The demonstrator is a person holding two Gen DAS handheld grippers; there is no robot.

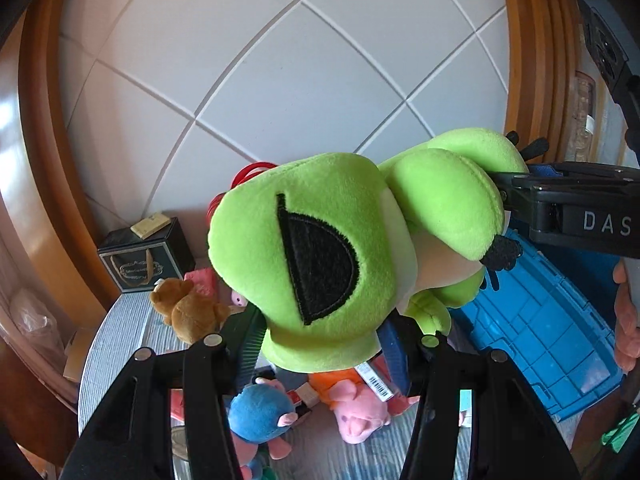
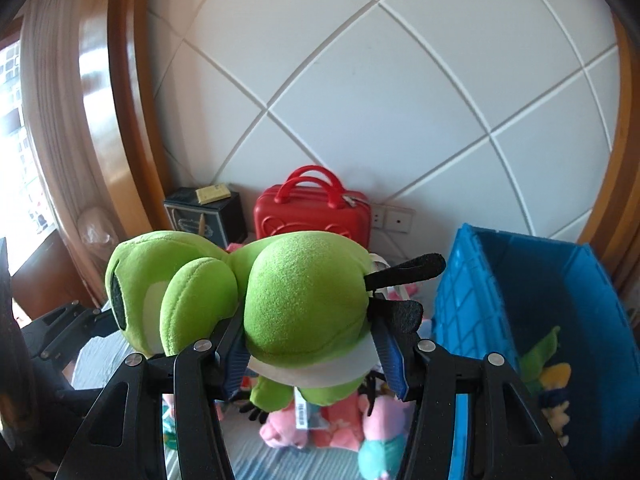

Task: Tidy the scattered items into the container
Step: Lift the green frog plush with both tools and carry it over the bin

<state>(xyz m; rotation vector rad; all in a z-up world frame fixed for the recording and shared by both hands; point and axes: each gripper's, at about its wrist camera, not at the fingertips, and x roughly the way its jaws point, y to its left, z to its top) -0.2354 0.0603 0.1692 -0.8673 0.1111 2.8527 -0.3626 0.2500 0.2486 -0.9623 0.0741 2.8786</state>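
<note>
A green frog plush [image 1: 320, 264] with a black eye patch hangs in the air above the table, held by both grippers. My left gripper [image 1: 320, 344] is shut on its head end. My right gripper [image 2: 316, 348] is shut on its rear, which fills the right wrist view [image 2: 304, 304]; the right gripper also shows in the left wrist view [image 1: 568, 208]. The blue plastic crate [image 2: 520, 312] stands to the right and holds some plush toys [image 2: 552, 372]. It also shows in the left wrist view [image 1: 532, 332].
On the striped cloth below lie pink pig plushes [image 1: 360, 412], a blue plush [image 1: 260, 412] and a brown bear plush [image 1: 188, 304]. A red mini suitcase [image 2: 312, 216] and a black gift box [image 1: 144, 256] stand at the back by the white panelled wall.
</note>
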